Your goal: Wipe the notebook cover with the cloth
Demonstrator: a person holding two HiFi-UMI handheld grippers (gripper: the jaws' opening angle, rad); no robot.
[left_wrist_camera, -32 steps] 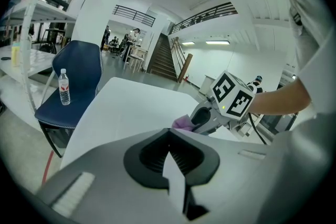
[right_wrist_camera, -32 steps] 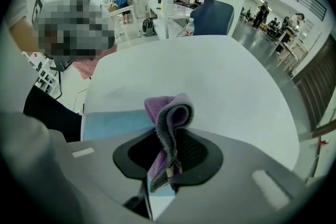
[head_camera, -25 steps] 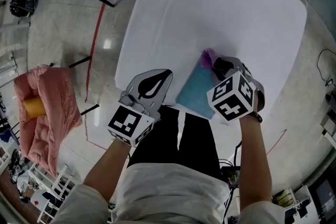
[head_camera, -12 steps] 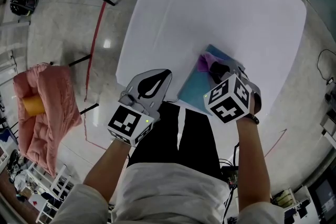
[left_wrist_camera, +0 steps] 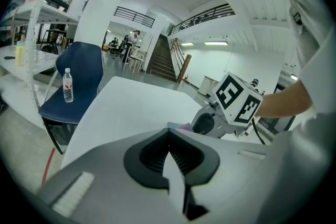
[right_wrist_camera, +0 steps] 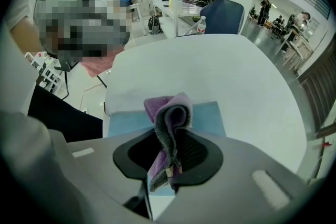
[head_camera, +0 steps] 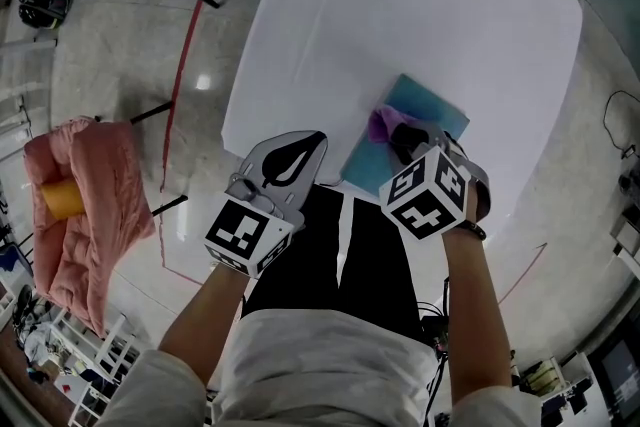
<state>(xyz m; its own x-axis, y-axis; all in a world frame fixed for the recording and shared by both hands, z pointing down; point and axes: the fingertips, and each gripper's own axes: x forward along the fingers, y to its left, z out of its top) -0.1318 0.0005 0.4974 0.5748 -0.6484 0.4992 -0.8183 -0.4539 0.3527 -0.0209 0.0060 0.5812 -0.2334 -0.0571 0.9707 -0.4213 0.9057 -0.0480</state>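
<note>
Notebook is lying teal and flat on the white worktop, right of centre in the head view, its long axis running from lower left to upper right. At lower left, the left gripper is hovering beside the worktop's near edge, just left of the notebook's near corner, jaws closed on nothing. Further right, the right gripper is pinching the folded purple cloth tightly and pressing it onto the cover. Most uncovered cover is lying ahead toward upper right, so this gripper is the nearer.

Right gripper dragged cloth nearer along notebook.
</note>
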